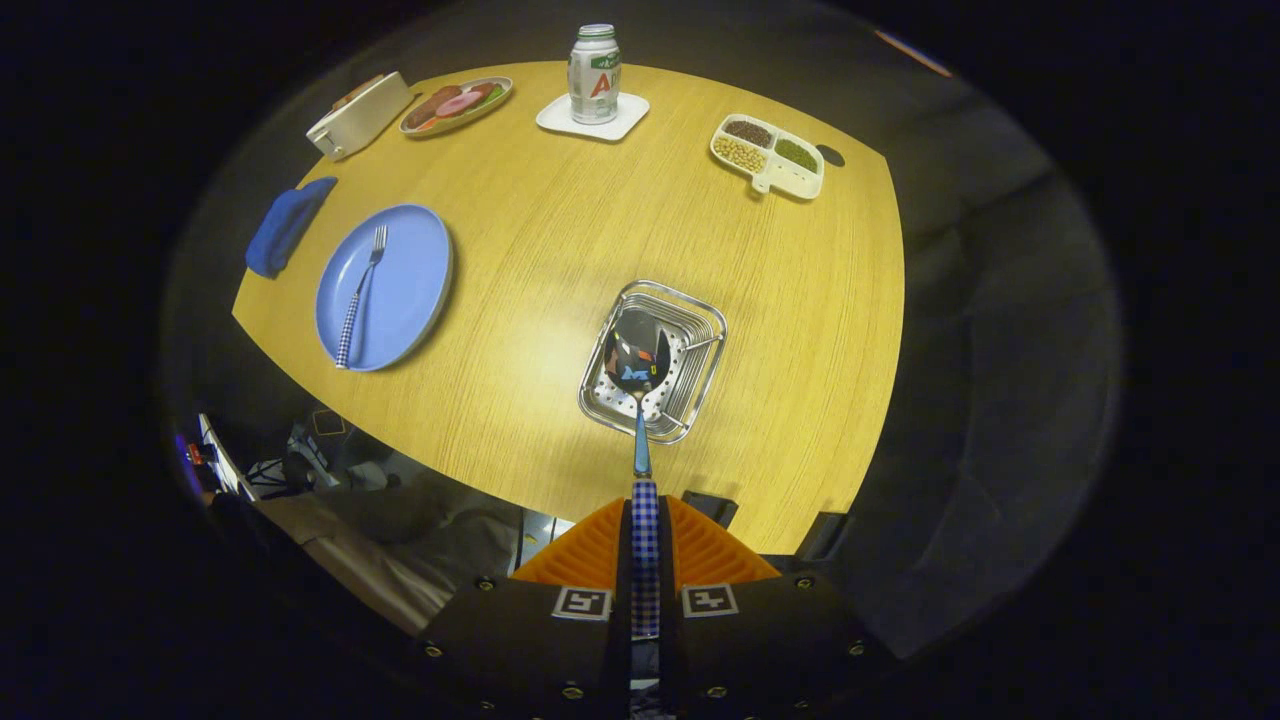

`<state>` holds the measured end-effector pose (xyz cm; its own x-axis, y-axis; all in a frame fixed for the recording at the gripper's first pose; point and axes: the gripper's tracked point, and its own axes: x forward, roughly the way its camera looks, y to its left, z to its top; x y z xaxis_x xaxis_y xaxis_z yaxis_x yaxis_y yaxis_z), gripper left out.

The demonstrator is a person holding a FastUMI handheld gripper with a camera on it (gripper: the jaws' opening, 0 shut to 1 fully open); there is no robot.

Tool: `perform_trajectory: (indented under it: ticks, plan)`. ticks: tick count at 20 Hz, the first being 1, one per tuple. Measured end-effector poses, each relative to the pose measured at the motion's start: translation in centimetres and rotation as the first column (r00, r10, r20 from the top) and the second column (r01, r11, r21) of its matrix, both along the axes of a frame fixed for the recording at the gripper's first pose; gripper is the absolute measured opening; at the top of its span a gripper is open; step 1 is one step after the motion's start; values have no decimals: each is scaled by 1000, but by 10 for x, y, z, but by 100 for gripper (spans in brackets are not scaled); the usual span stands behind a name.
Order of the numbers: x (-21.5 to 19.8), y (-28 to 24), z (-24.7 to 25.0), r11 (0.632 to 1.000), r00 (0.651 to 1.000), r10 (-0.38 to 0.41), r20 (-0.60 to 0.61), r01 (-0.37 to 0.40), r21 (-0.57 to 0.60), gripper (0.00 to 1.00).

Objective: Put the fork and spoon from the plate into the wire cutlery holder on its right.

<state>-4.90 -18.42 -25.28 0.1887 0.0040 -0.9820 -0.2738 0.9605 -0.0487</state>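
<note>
1. Gripper view: clamped between both fingers of the gripper, the checked handle of a steel spoon — bowl out ahead, hanging over the square wire cutlery holder on the round wooden table.
2. Well off to the holder's left, a round blue plate carrying the steel fork with a matching checked handle, not yet moved.
3. Beyond: a folded blue cloth beside the plate, a white box, a dish of food, a can on a white coaster, a white divided tray of beans.
4. Likely stage — spoon poised for lowering, half the job undone.
5. Risks: released from this height, likely to clatter, bounce out or tip the light holder; bowl lowered off-centre, liable to catch on the wire rim.
</note>
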Motion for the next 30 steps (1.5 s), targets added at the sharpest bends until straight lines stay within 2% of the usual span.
perform_trajectory:
  ticks: [5,8,12,15,19,23,25,30]
  plan:
    - [7,-3,-12,1000,999,6,-43,-7,-17,11]
    - [14,-11,-20,995,996,45,-73,-51,-84,11]
    - [21,-7,-32,993,990,65,-122,-77,-94,11]
    - [29,-14,-40,980,982,95,-162,-121,-159,11]
    - [32,-6,-48,977,969,126,-211,-158,-145,11]
    - [32,-4,-49,982,967,103,-235,-136,-132,11]
    - [32,-4,-48,987,972,85,-221,-113,-117,14]
    - [34,-6,-34,990,981,67,-181,-88,-113,15]
